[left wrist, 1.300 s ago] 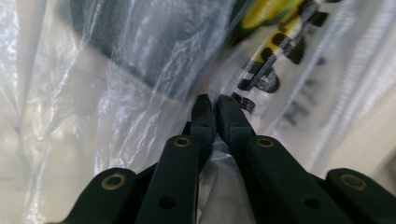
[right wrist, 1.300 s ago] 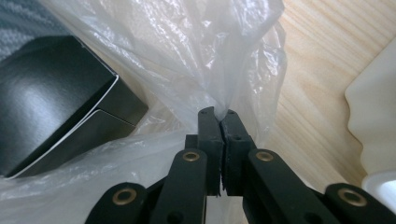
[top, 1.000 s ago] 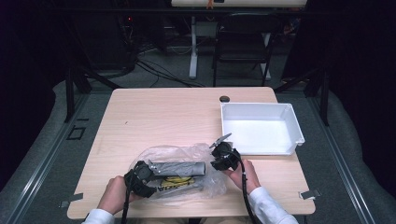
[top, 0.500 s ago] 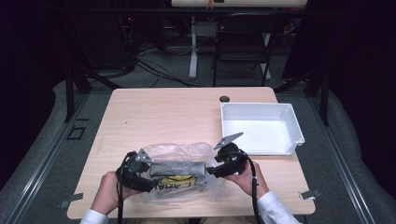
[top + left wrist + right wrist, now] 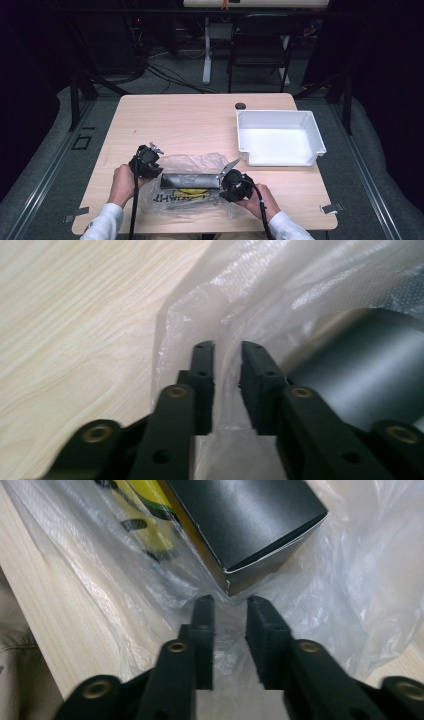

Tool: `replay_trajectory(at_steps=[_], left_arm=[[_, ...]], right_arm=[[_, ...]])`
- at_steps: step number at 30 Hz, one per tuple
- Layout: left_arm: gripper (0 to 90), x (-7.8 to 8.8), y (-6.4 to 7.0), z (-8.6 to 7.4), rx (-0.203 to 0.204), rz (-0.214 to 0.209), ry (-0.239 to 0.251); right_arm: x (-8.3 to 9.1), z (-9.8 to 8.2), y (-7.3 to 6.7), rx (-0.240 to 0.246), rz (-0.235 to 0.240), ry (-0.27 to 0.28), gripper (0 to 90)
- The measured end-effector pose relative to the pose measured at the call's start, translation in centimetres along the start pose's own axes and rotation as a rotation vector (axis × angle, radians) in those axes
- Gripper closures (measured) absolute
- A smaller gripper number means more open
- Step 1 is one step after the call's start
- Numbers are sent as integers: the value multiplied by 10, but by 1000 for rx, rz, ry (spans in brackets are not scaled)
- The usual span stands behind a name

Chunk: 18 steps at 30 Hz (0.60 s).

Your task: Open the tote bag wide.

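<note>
A clear plastic bag (image 5: pixel 192 202) with black lettering and a yellow print lies at the table's near edge. A long black box (image 5: pixel 190 180) lies across it. My left gripper (image 5: pixel 159 171) is at the box's left end, my right gripper (image 5: pixel 223 181) at its right end. In the left gripper view the jaws (image 5: pixel 227 347) have just been closing; bag film (image 5: pixel 260 300) runs between them with a narrow gap showing, and the box (image 5: pixel 360 370) lies beside them. In the right gripper view the jaws (image 5: pixel 230 601) have closed likewise around film (image 5: pixel 350 570), just short of the box's corner (image 5: pixel 240 515).
A white bin (image 5: pixel 280 114) stands at the table's right side, close to the bag. A small dark round thing (image 5: pixel 241 106) sits at the far edge. The wooden table (image 5: pixel 190 125) is bare beyond the bag. A chair and cables lie past the table.
My left gripper has moved away from the person to the box's left end. My right gripper has drawn nearer, to its right end. The box now lies level between them.
</note>
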State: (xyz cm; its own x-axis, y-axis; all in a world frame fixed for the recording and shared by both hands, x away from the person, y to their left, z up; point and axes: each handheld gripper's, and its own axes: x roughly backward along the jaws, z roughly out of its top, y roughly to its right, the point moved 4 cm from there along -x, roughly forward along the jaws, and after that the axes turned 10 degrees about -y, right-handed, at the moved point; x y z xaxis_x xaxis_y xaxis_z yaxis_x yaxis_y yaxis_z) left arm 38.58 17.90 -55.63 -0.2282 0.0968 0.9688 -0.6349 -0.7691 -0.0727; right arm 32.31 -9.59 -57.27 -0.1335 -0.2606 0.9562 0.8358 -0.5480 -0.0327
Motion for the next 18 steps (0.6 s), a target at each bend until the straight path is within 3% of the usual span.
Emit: replay_trajectory(at_steps=[1, 4, 8, 12, 18], left_arm=[[833, -8, -7, 4, 30, -19, -8], [887, -18, -14, 9, 56, -18, -21], [895, -25, -17, 15, 74, 0, -24], [899, -33, -22, 26, 83, 50, -39], [900, -32, -34, 35, 117, 76, -42]], right_arm=[[-3, 0, 0, 10, -9, -19, 822], [-10, -1, 1, 12, -19, -34, 899], [-13, -4, 2, 13, -21, -61, 900], [-13, -9, 4, 17, -3, -75, 900], [-11, -14, 10, -1, 2, -87, 900]])
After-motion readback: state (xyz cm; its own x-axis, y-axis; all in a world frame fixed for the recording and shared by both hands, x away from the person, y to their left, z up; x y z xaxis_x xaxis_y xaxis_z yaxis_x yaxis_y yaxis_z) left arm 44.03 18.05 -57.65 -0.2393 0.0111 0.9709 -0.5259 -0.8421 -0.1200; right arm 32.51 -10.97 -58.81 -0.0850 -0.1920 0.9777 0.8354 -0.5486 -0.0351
